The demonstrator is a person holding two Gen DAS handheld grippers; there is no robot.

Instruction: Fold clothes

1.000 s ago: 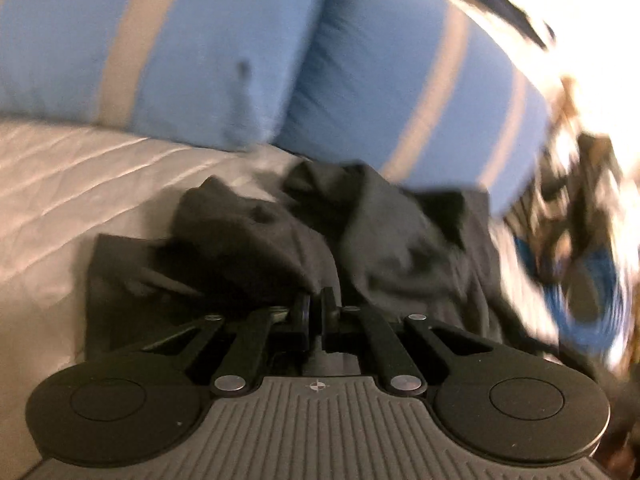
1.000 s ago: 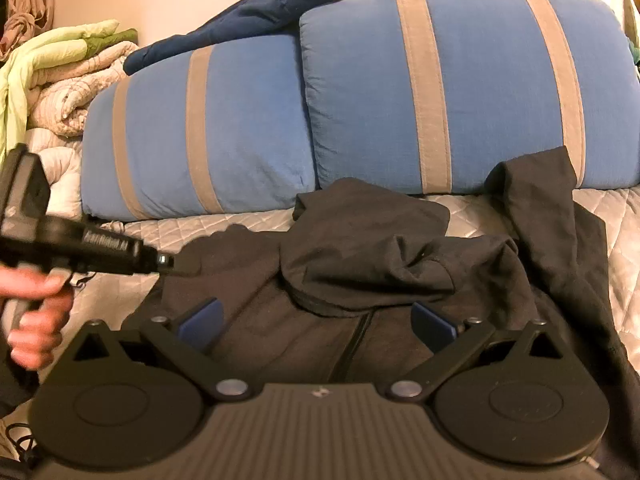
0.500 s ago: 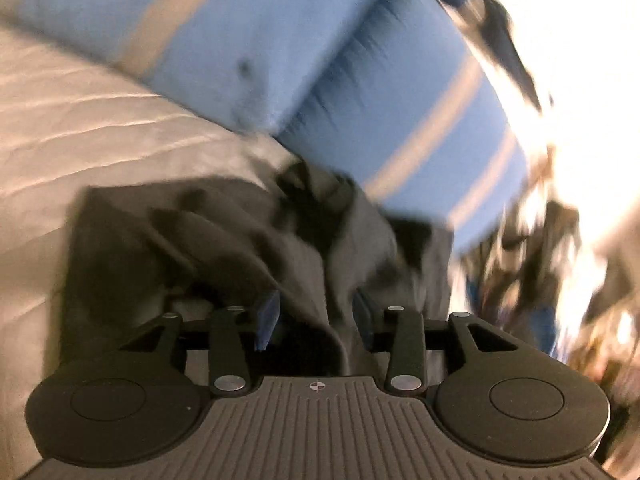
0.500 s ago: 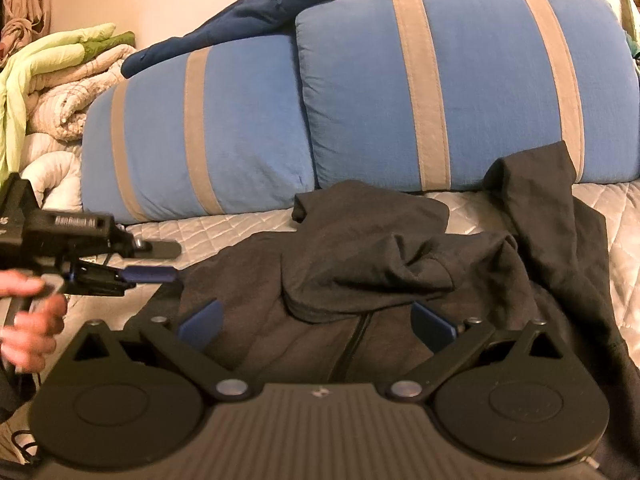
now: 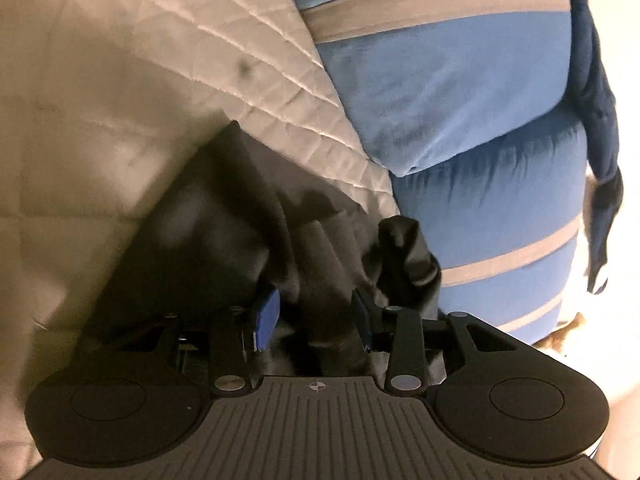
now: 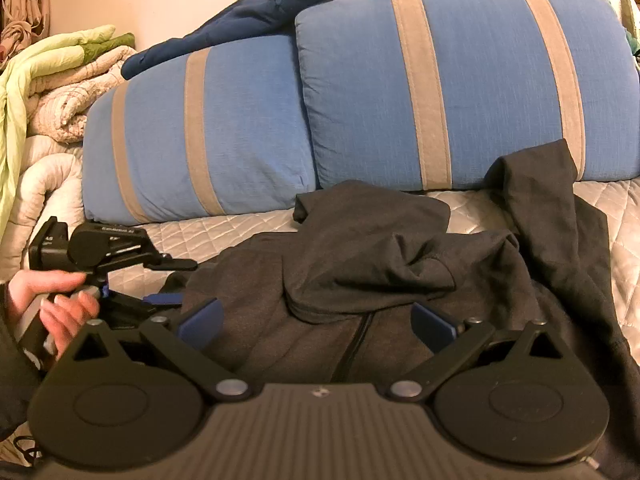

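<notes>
On a quilted bed, two blue pillows stood behind one dark hoodie; the left claw, half open, straddled its fabric. The right claw gaped wide above that hoodie, holding nothing.

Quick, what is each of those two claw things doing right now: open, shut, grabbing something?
Left gripper: open, with a fold of the dark grey hoodie between its fingers, not clamped.
Right gripper: wide open above the hoodie, holding nothing.
</notes>
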